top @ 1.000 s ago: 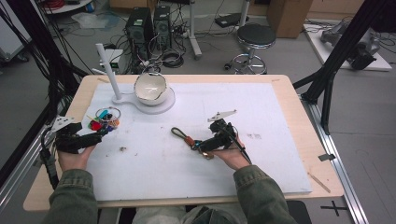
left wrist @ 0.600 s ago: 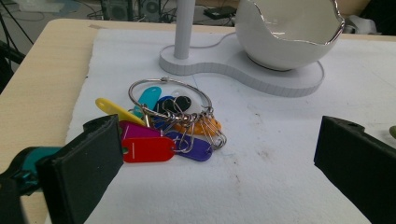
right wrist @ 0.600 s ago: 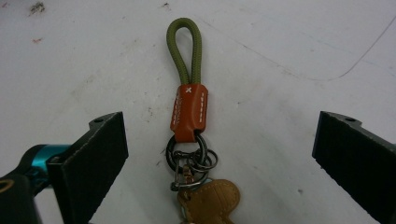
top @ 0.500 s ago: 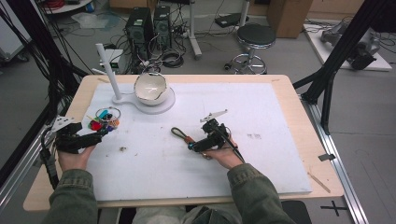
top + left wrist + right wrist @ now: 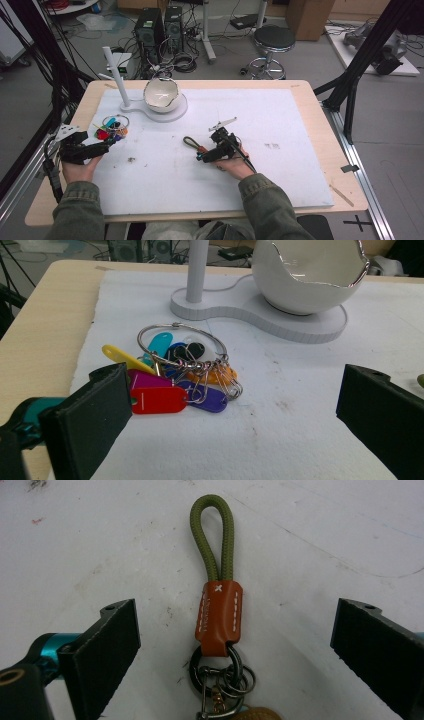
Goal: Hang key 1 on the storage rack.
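White mat: right claw straddles key strap, leather tab legible

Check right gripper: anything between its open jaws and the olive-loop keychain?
Nothing visible. In the right gripper view the keychain lies flat on the white mat, centred between the right gripper's open jaws, with bare mat on both sides of its leather tab. Its metal rings sit nearest the camera, the loop pointing away.
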`<state>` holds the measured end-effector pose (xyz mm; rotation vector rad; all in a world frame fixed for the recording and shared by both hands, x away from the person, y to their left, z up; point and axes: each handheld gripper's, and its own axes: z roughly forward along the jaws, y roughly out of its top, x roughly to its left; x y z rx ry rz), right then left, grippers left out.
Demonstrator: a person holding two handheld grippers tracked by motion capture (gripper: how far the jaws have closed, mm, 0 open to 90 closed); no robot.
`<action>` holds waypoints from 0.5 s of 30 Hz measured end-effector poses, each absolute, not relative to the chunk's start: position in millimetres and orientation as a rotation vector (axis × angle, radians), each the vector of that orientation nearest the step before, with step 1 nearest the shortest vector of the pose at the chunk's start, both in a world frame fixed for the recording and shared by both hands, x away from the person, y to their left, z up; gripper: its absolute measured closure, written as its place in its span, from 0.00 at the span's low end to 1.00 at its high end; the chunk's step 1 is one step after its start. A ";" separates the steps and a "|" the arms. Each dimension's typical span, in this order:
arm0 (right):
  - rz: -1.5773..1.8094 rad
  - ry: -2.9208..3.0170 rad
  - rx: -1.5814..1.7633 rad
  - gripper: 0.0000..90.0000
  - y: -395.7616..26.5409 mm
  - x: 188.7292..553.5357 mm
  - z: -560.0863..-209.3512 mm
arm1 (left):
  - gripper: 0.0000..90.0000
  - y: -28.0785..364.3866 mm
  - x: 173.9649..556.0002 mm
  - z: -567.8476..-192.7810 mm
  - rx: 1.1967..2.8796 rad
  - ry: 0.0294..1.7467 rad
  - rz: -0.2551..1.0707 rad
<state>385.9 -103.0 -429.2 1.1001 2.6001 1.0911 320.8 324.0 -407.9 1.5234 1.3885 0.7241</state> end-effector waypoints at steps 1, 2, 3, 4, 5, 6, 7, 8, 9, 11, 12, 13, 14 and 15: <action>1.087 2.602 1.103 0.08 -101.8 385.4 -429.2 | 0.02 324.3 320.8 -407.8 1.524 1.388 0.724; 1.084 2.603 1.095 0.12 -101.4 385.4 -429.4 | 0.02 324.2 320.8 -407.9 1.522 1.389 0.724; 1.084 2.603 1.092 0.18 -101.0 385.2 -429.2 | 0.02 324.2 320.8 -407.9 1.524 1.389 0.723; 1.089 2.597 1.091 0.20 -100.8 385.0 -428.9 | 0.02 324.2 320.8 -407.9 1.524 1.388 0.723; 1.091 2.596 1.093 0.24 -100.9 385.0 -428.4 | 0.02 324.1 320.8 -407.9 1.524 1.388 0.724; 1.095 2.589 1.096 0.29 -101.1 385.3 -428.2 | 0.02 324.0 320.8 -407.9 1.524 1.388 0.723; 1.093 2.581 1.110 0.32 -101.2 385.5 -427.9 | 0.02 323.9 320.9 -408.0 1.523 1.389 0.723; 1.084 2.573 1.122 0.36 -101.4 386.1 -427.9 | 0.02 324.1 320.9 -408.0 1.524 1.389 0.724; 1.084 2.573 1.122 0.36 -101.4 386.1 -427.9 | 0.02 324.1 320.9 -408.0 1.524 1.389 0.724; 1.054 2.568 1.152 0.43 -101.4 387.9 -430.1 | 0.02 324.1 320.8 -407.9 1.523 1.388 0.723; 1.042 2.569 1.158 0.45 -101.1 388.3 -431.0 | 0.02 324.2 320.8 -407.9 1.524 1.388 0.723; 1.030 2.575 1.155 0.47 -100.9 388.6 -431.8 | 0.02 324.2 320.8 -407.9 1.524 1.388 0.723; 1.029 2.584 1.151 0.49 -100.3 388.7 -432.4 | 0.02 324.0 320.8 -408.0 1.524 1.388 0.724; 1.026 2.589 1.140 0.50 -99.4 388.2 -432.6 | 0.02 323.9 320.9 -408.0 1.523 1.389 0.723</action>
